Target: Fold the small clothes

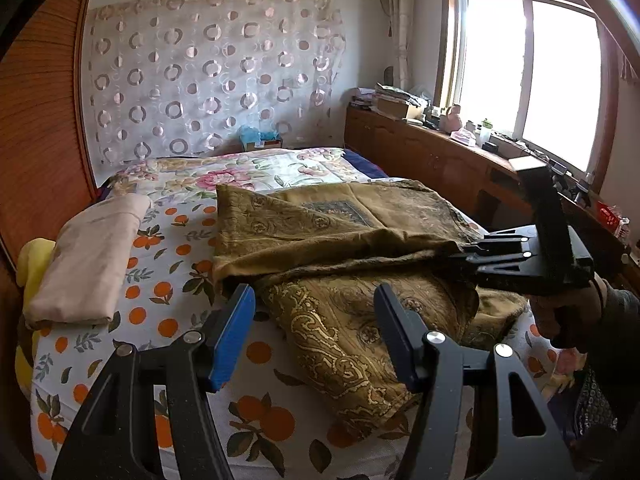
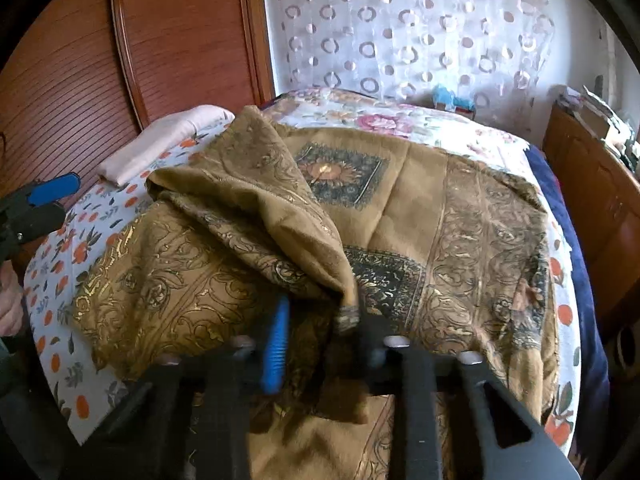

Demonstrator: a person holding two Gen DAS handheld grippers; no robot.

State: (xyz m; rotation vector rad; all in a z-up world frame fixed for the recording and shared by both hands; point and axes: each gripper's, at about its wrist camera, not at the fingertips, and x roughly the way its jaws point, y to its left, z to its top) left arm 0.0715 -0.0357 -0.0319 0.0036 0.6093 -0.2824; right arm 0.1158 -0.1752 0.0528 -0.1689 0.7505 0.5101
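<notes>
A gold-brown patterned cloth (image 2: pixel 440 216) is spread over the near half of a bed (image 1: pixel 192 248), on a sheet printed with oranges. One corner of it is pinched and lifted in the right tongs (image 2: pixel 320 332), so that a long fold (image 2: pixel 256 200) is drawn up and across the rest of the fabric. In the left wrist view the same right tongs (image 1: pixel 466 256) are seen side-on at the right, clenched on the cloth's edge, with the person's hand (image 1: pixel 568 312) wrapped around the grip below. The right pads are blurred in their own view; a blue ribbed pad (image 2: pixel 276 352) is seen at the left of the gathered corner and the dark one at its right.

The left tongs (image 1: pixel 316 320) are held released, pads well apart, just above the near edge of the cloth, with nothing gripped between them. From the right wrist view the left tongs (image 2: pixel 36 200) are glimpsed at the far left edge, beside the bed.

A folded pale pink cloth (image 1: pixel 88 256) is laid at the left side of the bed, apart from the brown one. A floral quilt (image 1: pixel 240 172) is seen at the far end, below a sheer curtain (image 1: pixel 208 72) with ring patterns. A cluttered wooden cabinet (image 1: pixel 432 152) is set under the bright window (image 1: pixel 528 76) at the right.
</notes>
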